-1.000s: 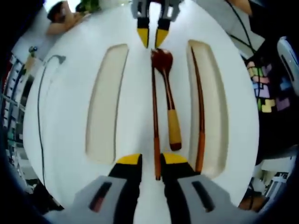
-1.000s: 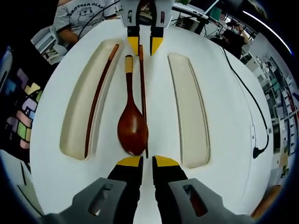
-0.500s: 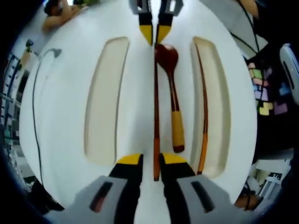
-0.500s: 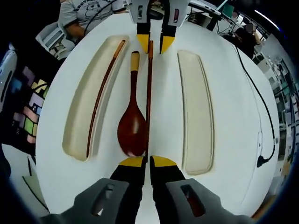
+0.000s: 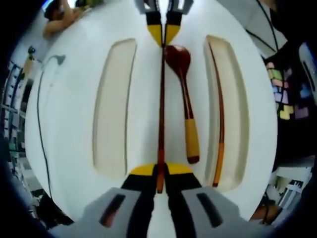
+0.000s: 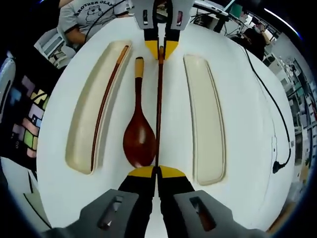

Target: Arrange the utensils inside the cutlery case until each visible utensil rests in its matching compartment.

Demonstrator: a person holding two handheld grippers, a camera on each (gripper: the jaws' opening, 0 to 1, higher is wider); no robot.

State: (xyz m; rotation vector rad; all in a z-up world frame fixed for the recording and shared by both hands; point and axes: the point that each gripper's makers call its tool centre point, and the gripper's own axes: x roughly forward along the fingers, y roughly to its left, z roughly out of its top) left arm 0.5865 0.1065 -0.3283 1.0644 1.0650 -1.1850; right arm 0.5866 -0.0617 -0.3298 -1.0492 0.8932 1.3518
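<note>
Yellow-tipped fingers [image 5: 142, 170] of the left gripper [image 5: 157, 171] are pinching one end of a loose wooden chopstick [image 5: 161, 114], while the right gripper [image 6: 157, 172] is clamping the opposite end, its own fingers [image 6: 140, 171] pressed together on the thin stick. Both pairs of jaws are closed on the same chopstick, which is stretching straight between them over the white table [image 5: 69, 124].

Just beside the held stick, on the side of the occupied compartment, a wooden spoon [image 6: 139, 134] with a yellow-banded handle is lying on the table, its bowl close to the right gripper's fingers and its handle end near the left's. Beyond the spoon, a second chopstick [image 6: 105, 106] is already resting lengthwise inside a long cream tray [image 6: 79, 129]. On the other side of the gripped stick, a matching empty tray [image 6: 205, 119] is lying near and parallel. A black cable [image 6: 270, 114] is trailing along the table's far edge.

Trouble from here looks likely to come from the shared hold: if the two hands are not lifting level and together, the slim stick could twist or slip out of one pair of jaws. The spoon is lying so close that a sideways carry toward the occupied tray could knock its bowl or handle and skew it. Dropping the stick across the tray's rim, instead of beside its partner, would leave it out of its compartment.
</note>
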